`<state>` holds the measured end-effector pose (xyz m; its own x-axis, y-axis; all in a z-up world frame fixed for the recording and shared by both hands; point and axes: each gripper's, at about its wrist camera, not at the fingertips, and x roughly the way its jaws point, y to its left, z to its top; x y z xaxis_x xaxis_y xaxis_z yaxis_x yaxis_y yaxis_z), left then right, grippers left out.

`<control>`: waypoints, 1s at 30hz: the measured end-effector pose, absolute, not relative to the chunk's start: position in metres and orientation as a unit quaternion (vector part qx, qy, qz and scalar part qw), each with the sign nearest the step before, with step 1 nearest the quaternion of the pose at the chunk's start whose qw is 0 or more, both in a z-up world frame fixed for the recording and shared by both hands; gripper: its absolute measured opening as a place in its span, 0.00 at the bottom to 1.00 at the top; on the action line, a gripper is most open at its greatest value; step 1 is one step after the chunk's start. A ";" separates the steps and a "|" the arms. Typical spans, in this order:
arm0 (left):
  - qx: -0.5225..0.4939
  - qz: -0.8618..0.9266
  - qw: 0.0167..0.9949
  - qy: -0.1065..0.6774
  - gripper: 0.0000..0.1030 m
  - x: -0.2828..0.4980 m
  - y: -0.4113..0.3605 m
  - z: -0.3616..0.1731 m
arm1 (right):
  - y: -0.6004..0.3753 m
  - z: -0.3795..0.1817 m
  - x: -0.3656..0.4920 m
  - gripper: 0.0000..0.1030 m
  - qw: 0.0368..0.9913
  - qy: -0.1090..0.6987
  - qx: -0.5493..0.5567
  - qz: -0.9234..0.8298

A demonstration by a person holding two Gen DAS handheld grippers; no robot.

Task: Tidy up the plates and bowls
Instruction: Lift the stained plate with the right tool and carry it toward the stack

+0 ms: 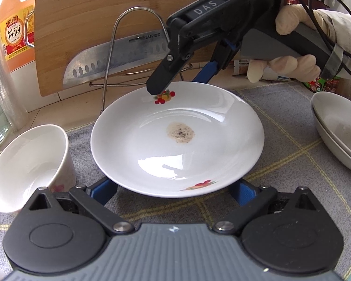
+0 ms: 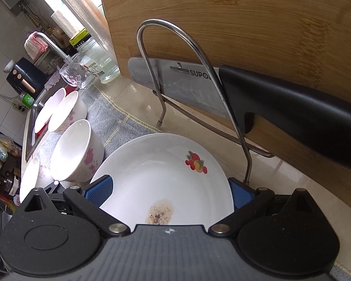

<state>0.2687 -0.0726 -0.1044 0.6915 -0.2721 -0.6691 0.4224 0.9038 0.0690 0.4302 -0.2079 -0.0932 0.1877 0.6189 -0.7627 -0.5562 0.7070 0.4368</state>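
From the left wrist view, the plate (image 1: 175,140) lies flat on the grey checked cloth (image 1: 280,128) that covers the bench, with a brown speckled stain near its middle and a fruit print at the far and near rims. The left gripper (image 1: 173,190) stands spread wide, its blue pads to either side of the plate's near edge and not pressing on it. The right gripper (image 1: 182,79) reaches in from the upper right, held by a gloved hand (image 1: 290,44) and angled steeply down; one dark finger tip sits at the plate's far rim by the fruit print, the other blue-padded finger behind the rim, so it looks set astride the edge, though whether it is pinching yet I cannot tell. A tipped bowl (image 1: 28,164) lies just beside the plate on the left, and stacked bowls (image 1: 334,135) sit at the right edge.

From the right wrist view, the right gripper (image 2: 170,194) shows its blue pads apart with the plate (image 2: 163,175) between them, so the jaws are spread around the rim. Just beyond stand the wire rack (image 2: 194,70), a cleaver (image 2: 189,82) and a cutting board (image 2: 245,23); floral bowls (image 2: 74,149) crowd the left.

I judge the step to be gripping the rim. To do it well, seat the rim deep between the pads before closing, lift evenly because glazed ware slips, and steer clear of the rack and the nearby bowl
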 end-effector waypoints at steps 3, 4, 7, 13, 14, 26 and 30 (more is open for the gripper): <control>0.115 -0.195 0.911 0.345 0.97 0.265 -0.070 -0.104 | -0.210 -0.092 0.425 1.00 0.763 0.519 0.030 0.384; 0.119 -0.196 0.911 0.343 0.97 0.264 -0.070 -0.104 | -0.211 -0.092 0.423 1.00 0.760 0.521 0.029 0.386; 0.120 -0.201 0.911 0.340 0.98 0.265 -0.067 -0.104 | -0.213 -0.092 0.418 1.00 0.753 0.526 0.024 0.393; 0.117 -0.205 0.912 0.334 0.99 0.265 -0.069 -0.106 | -0.209 -0.097 0.424 1.00 0.747 0.529 0.018 0.402; 0.117 -0.205 0.913 0.334 0.99 0.265 -0.069 -0.106 | -0.207 -0.098 0.425 1.00 0.746 0.530 0.017 0.404; 0.116 -0.203 0.912 0.338 0.98 0.263 -0.069 -0.105 | -0.203 -0.099 0.427 1.00 0.746 0.525 0.012 0.410; 0.123 -0.206 0.910 0.338 0.98 0.261 -0.069 -0.103 | -0.203 -0.094 0.423 1.00 0.747 0.521 0.008 0.413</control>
<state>0.2614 -0.0689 -0.1032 0.6866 -0.2921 -0.6658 0.4584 0.8847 0.0846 0.4225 -0.2029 -0.0944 0.1160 0.6255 -0.7716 -0.6091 0.6584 0.4421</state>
